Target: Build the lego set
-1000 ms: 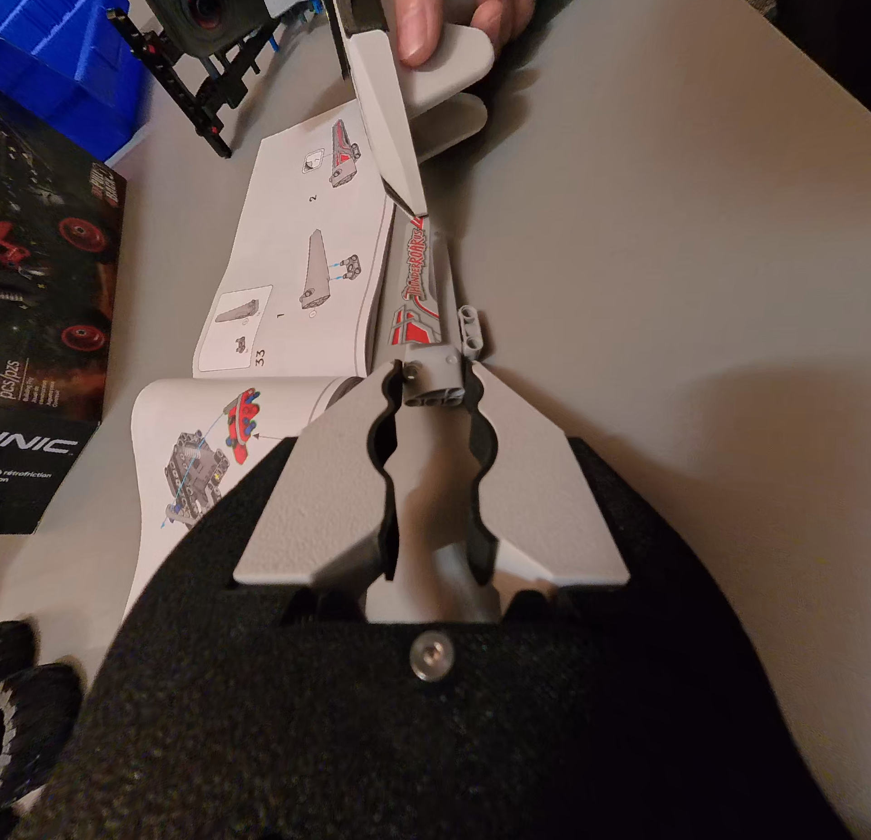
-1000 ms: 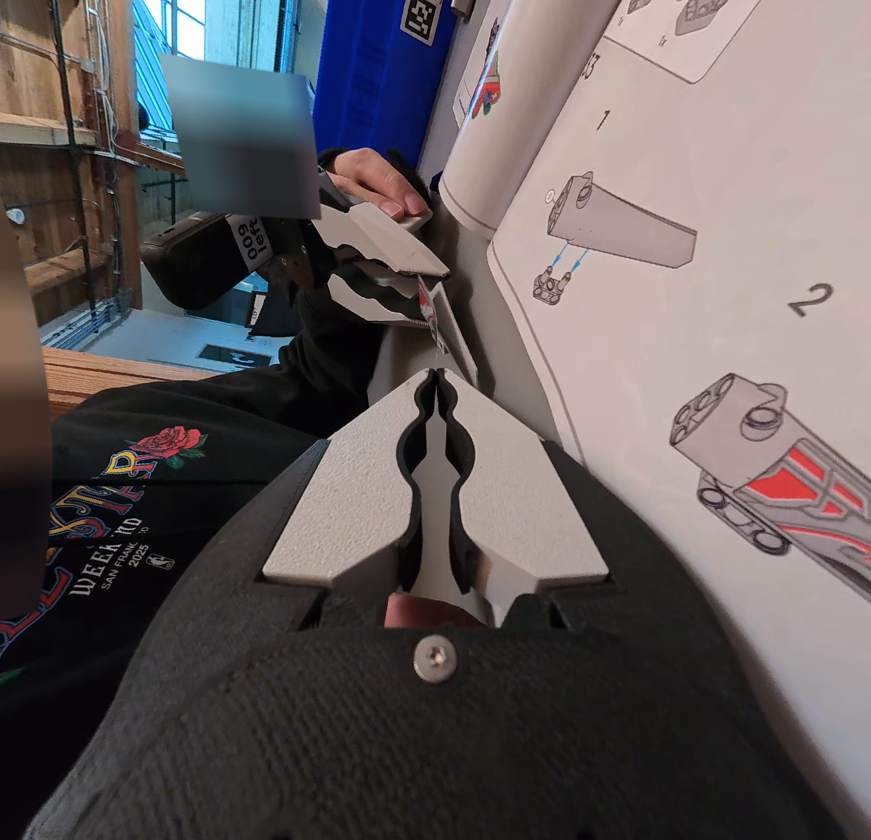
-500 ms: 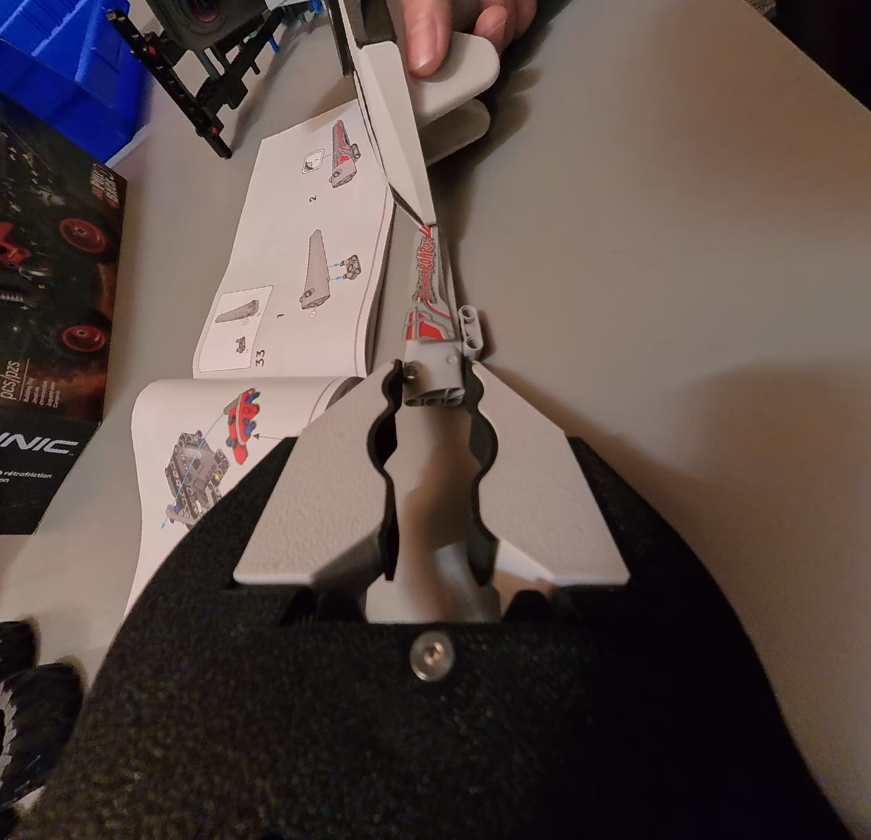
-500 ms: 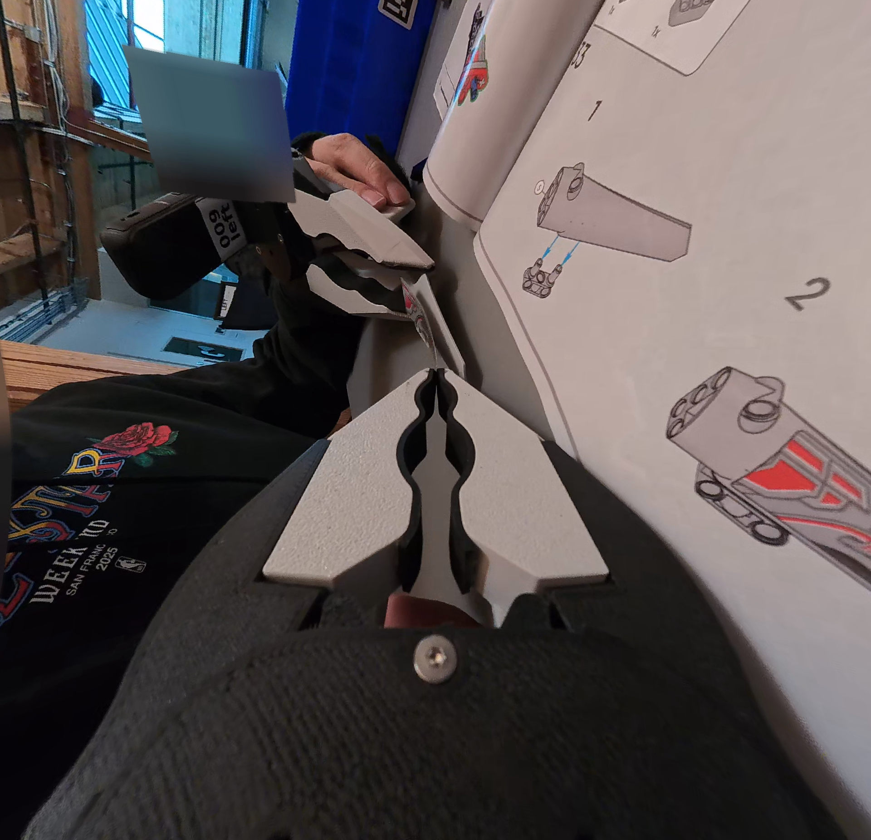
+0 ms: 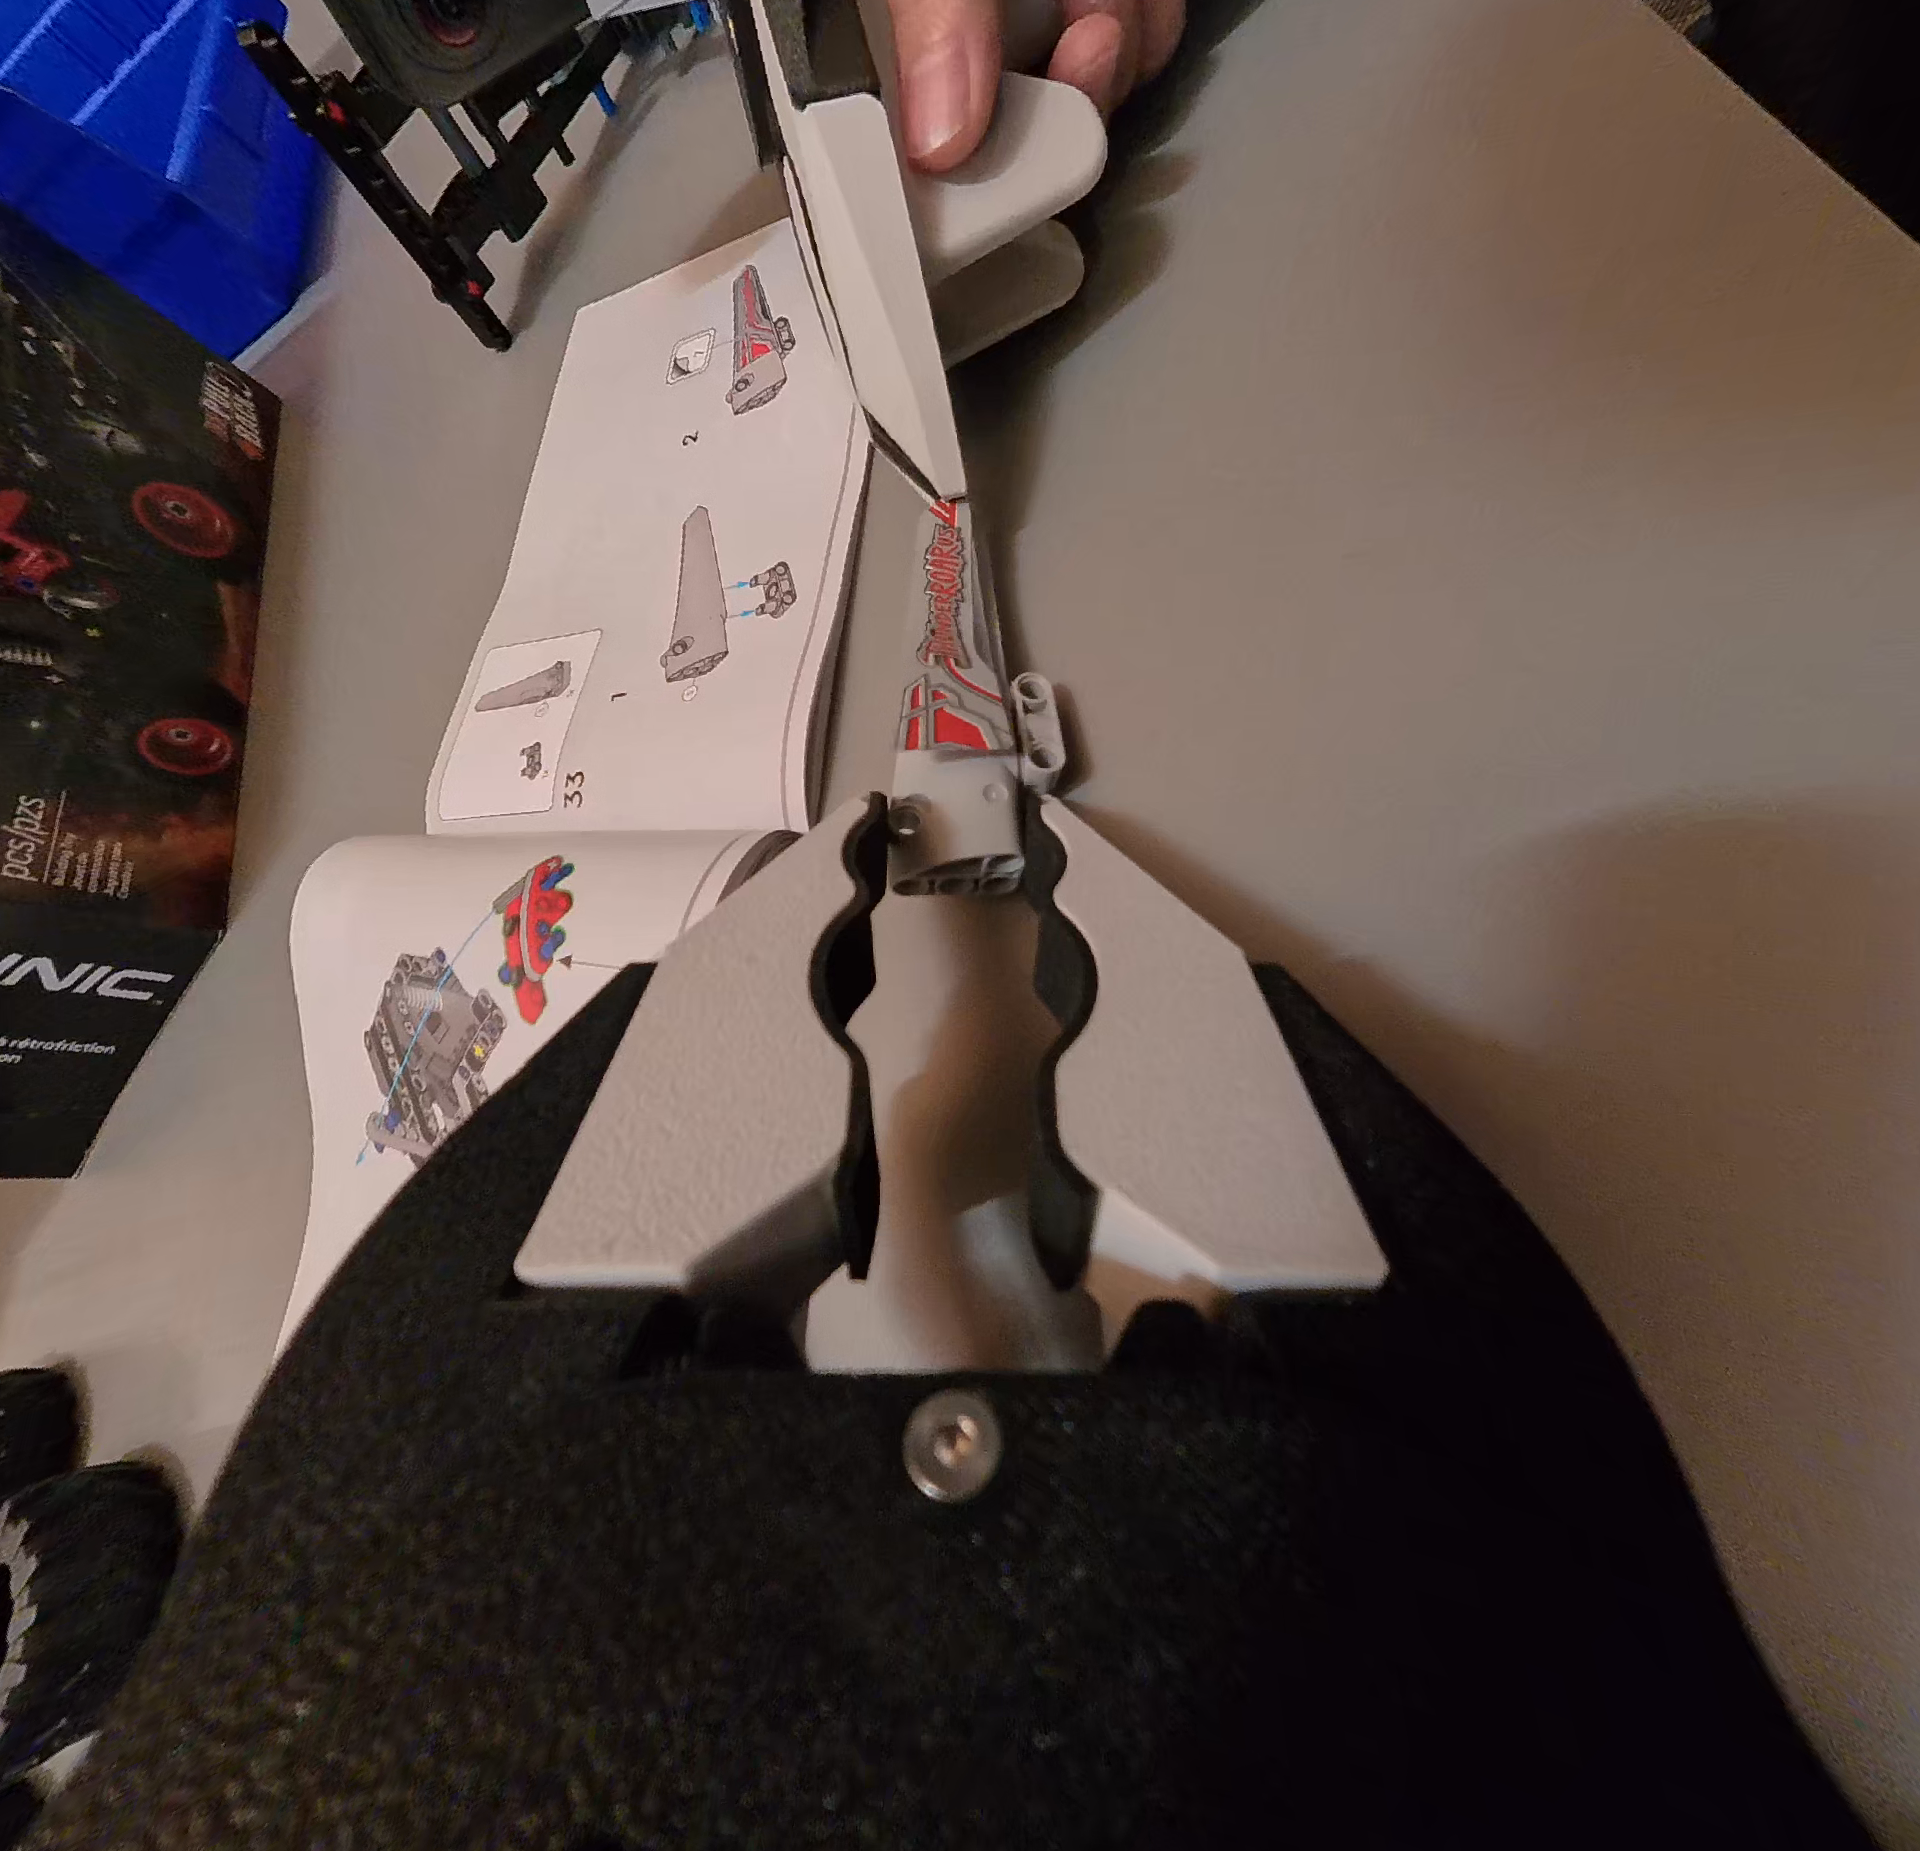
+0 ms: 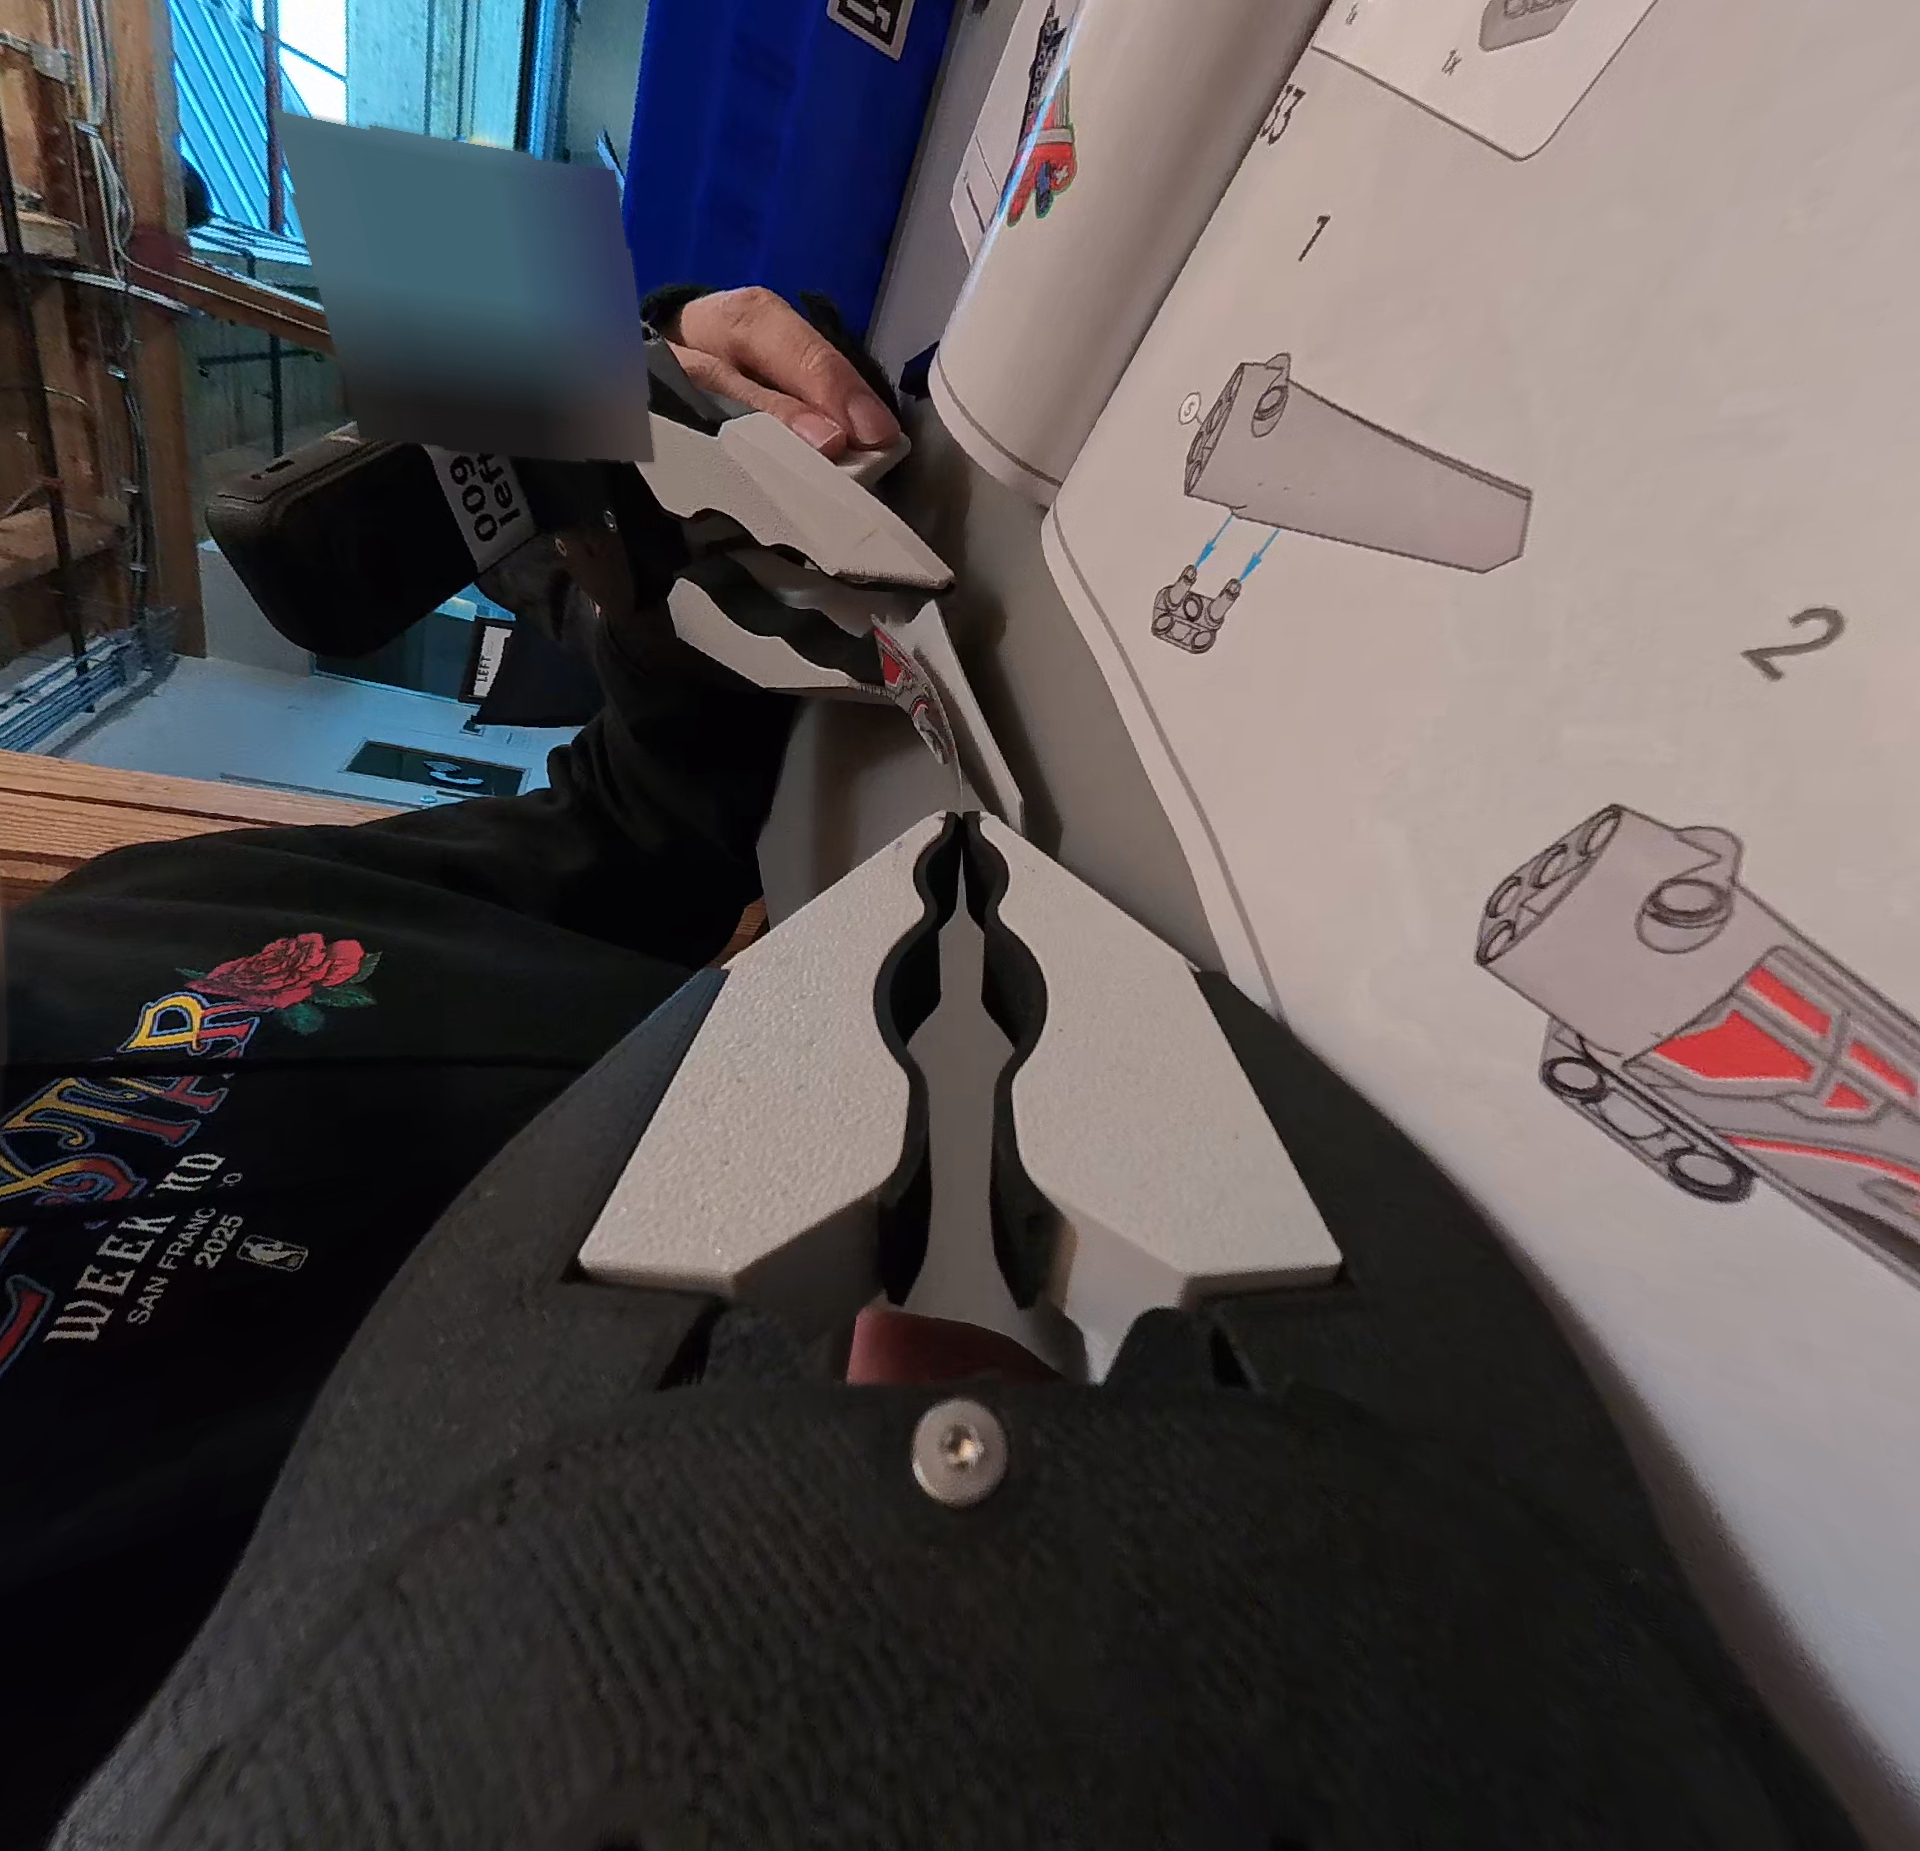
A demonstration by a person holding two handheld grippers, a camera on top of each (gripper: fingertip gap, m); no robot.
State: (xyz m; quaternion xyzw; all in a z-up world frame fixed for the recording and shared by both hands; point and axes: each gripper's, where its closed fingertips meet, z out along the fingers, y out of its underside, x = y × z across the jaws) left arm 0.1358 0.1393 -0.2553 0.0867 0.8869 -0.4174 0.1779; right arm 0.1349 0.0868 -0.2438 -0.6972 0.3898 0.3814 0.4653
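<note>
At the far left of the left wrist view a dark set box [image 5: 114, 721] lies on the grey surface [image 5: 1455, 554], with blue bins [image 5: 125, 108] behind it. Next to it the instruction booklet [image 5: 665, 606] lies open, its near page curling up.

Just right of the booklet's edge sits the task's piece: a long grey tapered panel [image 5: 956, 648] with a red and grey sticker on its upper face, and a small light-grey connector [image 5: 1039, 726] at its right side near the thick end. The left gripper [image 5: 956, 845] is closed around the panel's thick, holed end, its two fingers pressing the block from either side. The right gripper [image 5: 940, 487] comes in from the far side, its tips closed together right at the panel's thin tip; whether it pinches the tip or the sticker's edge cannot be told. In the right wrist view its fingers meet at the front with only a sliver between them [image 6: 961, 825], and the panel [image 6: 961, 700] runs away towards the left gripper [image 6: 883, 627].

The panel looks light, rigid, smooth plastic, likely slippery on its sloped face. The squared thick end is probably the surest hold; the thin tip offers little purchase and may twist out. The sticker is thin and would crease or lift easily, so pressure there should be gentle.
</note>
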